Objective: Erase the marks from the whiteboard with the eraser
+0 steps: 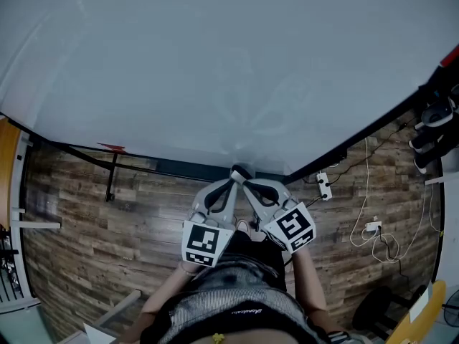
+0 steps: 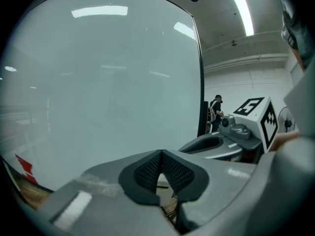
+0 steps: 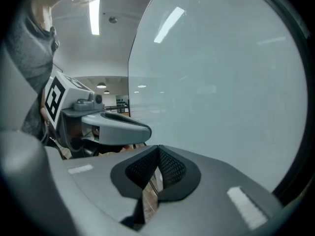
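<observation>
facing whiteboard [image 1: 215, 63] close ahead: left hand-held gripper [image 2: 161, 156], right hand-held gripper [image 3: 157, 151] closed, empty.

Wood floor [image 1: 86, 213], power strip [image 1: 324, 185], white cables [image 1: 374, 227]

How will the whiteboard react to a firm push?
Whiteboard looks like a flat, rigid panel, so it probably won't flex. Its glossy face shows reflections, so it is likely slippery. It stands on a thin black frame, so a hard push may rock it.

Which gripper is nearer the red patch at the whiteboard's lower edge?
The left gripper: the red patch lies off to its side, and the right gripper sits beyond it.
</observation>
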`<move>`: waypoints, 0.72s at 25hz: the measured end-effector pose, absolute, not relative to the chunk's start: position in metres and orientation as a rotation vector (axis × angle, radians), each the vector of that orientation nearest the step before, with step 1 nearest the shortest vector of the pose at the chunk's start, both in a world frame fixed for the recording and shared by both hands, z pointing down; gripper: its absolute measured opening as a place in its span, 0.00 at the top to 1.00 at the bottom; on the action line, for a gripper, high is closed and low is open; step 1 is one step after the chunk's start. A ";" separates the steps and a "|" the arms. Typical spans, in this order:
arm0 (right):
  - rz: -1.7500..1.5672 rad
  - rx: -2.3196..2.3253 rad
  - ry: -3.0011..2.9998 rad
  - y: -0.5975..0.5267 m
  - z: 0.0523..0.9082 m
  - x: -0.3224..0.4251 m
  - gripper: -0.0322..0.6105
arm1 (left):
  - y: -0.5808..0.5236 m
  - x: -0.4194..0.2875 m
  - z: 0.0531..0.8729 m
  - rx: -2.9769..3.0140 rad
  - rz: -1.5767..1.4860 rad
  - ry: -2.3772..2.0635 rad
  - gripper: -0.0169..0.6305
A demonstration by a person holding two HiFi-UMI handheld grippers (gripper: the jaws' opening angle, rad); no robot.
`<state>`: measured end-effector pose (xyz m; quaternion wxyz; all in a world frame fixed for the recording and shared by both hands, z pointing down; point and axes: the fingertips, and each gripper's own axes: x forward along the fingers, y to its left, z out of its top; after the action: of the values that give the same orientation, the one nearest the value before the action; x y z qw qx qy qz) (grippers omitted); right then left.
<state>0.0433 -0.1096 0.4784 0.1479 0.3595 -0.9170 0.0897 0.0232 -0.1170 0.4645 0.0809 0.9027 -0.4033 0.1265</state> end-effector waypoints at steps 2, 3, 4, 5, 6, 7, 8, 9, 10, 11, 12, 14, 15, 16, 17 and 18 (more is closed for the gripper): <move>0.238 1.035 -2.679 -0.111 0.469 0.040 0.95 | -0.120 0.024 0.460 2.710 0.364 -1.214 0.97; 0.229 1.044 -2.697 -0.112 0.463 0.039 0.95 | -0.121 0.023 0.457 2.717 0.358 -1.218 0.97; 0.221 1.057 -2.711 -0.114 0.458 0.038 0.95 | -0.123 0.023 0.454 2.723 0.351 -1.222 0.97; 0.210 1.071 -2.721 -0.116 0.453 0.038 0.95 | -0.124 0.023 0.451 2.728 0.345 -1.228 0.97; 0.199 1.086 -2.730 -0.118 0.447 0.038 0.95 | -0.126 0.023 0.448 2.733 0.338 -1.236 0.97; 0.189 1.101 -2.740 -0.121 0.442 0.038 0.95 | -0.128 0.023 0.444 2.736 0.332 -1.245 0.97; 0.183 1.114 -2.755 -0.123 0.437 0.039 0.95 | -0.129 0.023 0.441 2.739 0.325 -1.254 0.97; 0.180 1.124 -2.772 -0.124 0.431 0.039 0.95 | -0.130 0.022 0.439 2.741 0.318 -1.262 0.97; 0.178 1.132 -2.790 -0.126 0.426 0.038 0.95 | -0.131 0.022 0.436 2.745 0.311 -1.268 0.97; 0.174 1.137 -2.808 -0.127 0.421 0.038 0.95 | -0.131 0.022 0.434 2.749 0.305 -1.272 0.97; 0.168 1.141 -2.825 -0.127 0.416 0.037 0.95 | -0.131 0.022 0.432 2.754 0.300 -1.275 0.97; 0.150 1.147 -2.848 -0.127 0.407 0.035 0.95 | -0.131 0.021 0.428 2.762 0.292 -1.278 0.97; 0.142 1.150 -2.855 -0.127 0.404 0.035 0.95 | -0.131 0.021 0.426 2.764 0.287 -1.280 0.97; 0.135 1.152 -2.862 -0.127 0.402 0.034 0.95 | -0.131 0.021 0.425 2.764 0.283 -1.284 0.97; 0.130 1.154 -2.868 -0.127 0.400 0.034 0.95 | -0.131 0.020 0.425 2.761 0.277 -1.289 0.97; 0.125 1.157 -2.872 -0.127 0.398 0.033 0.95 | -0.131 0.020 0.424 2.754 0.268 -1.293 0.97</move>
<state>0.0329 -0.1266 0.3983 0.0214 0.3732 -0.9266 0.0404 0.0197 -0.1315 0.4242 0.0436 0.9008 -0.4231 0.0875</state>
